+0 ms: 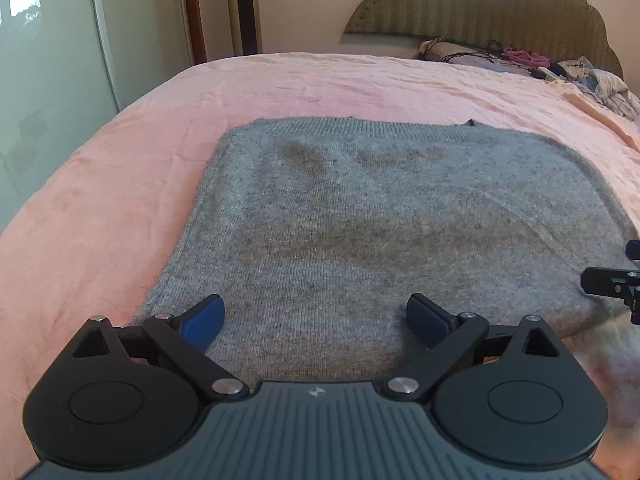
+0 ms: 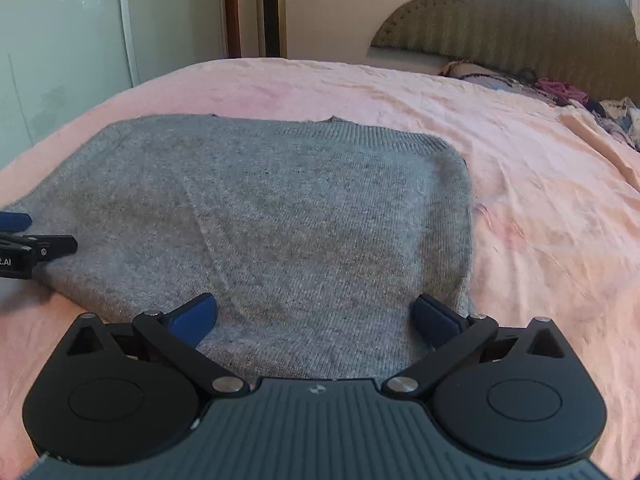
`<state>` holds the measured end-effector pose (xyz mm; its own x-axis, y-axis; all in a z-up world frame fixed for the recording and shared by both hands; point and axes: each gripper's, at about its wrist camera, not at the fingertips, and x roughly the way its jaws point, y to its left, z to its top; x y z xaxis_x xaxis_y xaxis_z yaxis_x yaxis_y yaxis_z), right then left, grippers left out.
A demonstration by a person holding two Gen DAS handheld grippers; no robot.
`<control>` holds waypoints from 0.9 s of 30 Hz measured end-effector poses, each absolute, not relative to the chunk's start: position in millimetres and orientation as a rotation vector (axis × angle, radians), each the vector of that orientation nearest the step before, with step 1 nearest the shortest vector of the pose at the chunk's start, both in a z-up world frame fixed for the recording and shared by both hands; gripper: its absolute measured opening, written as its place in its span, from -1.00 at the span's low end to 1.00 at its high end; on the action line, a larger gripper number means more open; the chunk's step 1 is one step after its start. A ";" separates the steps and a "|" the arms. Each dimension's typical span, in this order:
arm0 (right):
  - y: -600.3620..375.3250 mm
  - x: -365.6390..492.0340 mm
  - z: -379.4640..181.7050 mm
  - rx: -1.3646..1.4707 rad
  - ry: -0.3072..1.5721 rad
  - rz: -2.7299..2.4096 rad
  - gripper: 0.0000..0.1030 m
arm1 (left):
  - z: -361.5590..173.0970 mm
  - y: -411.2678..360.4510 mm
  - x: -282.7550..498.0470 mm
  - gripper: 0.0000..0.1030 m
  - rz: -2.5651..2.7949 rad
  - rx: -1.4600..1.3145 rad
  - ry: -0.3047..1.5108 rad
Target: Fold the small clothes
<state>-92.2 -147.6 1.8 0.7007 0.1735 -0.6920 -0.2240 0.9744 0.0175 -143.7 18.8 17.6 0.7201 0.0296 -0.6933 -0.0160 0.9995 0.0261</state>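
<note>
A grey knitted sweater (image 1: 360, 220) lies folded into a rough rectangle on the pink bedsheet (image 1: 120, 160). In the left wrist view my left gripper (image 1: 316, 318) hovers over the sweater's near left part, its blue pads (image 1: 204, 318) spread wide with only flat knit beneath them. The right wrist view shows the same sweater (image 2: 280, 208), and my right gripper (image 2: 316, 318) stands open over its near right corner, holding nothing. Each gripper's black tip shows at the edge of the other's view: the right gripper (image 1: 612, 284) and the left gripper (image 2: 36, 248).
A heap of loose clothes (image 1: 580, 72) lies at the head of the bed below the padded headboard (image 1: 500, 8). Glass wardrobe doors (image 1: 48, 60) and a tall tower fan (image 1: 244, 4) stand beyond the bed's far left side. Pink sheet (image 2: 540, 200) spreads to the sweater's right.
</note>
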 end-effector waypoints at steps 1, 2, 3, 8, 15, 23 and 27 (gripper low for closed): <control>-144.5 -92.5 7.9 -0.053 0.756 0.231 0.96 | 20.3 16.3 -145.3 0.91 0.005 0.014 0.750; -140.1 -91.5 15.7 -0.049 0.737 0.263 0.97 | 20.2 13.0 -144.9 0.91 -0.009 0.018 0.744; -132.8 -92.7 19.7 -0.061 0.719 0.291 1.00 | 15.1 8.8 -140.3 0.91 -0.013 0.030 0.773; -107.2 -83.4 -3.9 -0.152 0.773 0.329 1.00 | 12.1 10.1 -148.0 0.93 -0.047 0.043 0.828; -118.3 -74.0 24.3 -0.133 0.779 0.345 1.00 | 23.9 19.4 -131.0 0.93 -0.002 0.003 0.774; -106.3 -50.2 -2.0 -0.186 0.736 0.251 1.00 | 8.5 16.0 -136.5 0.98 -0.003 0.008 0.823; -124.8 -68.6 -2.0 -0.121 0.751 0.221 1.00 | 5.7 21.1 -153.0 0.98 -0.021 0.021 0.808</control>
<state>-68.6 -124.8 -2.0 0.7092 0.1557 -0.6876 -0.2422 0.9698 -0.0302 -153.0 21.1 5.7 0.6907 -0.0104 -0.7231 0.0266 0.9996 0.0111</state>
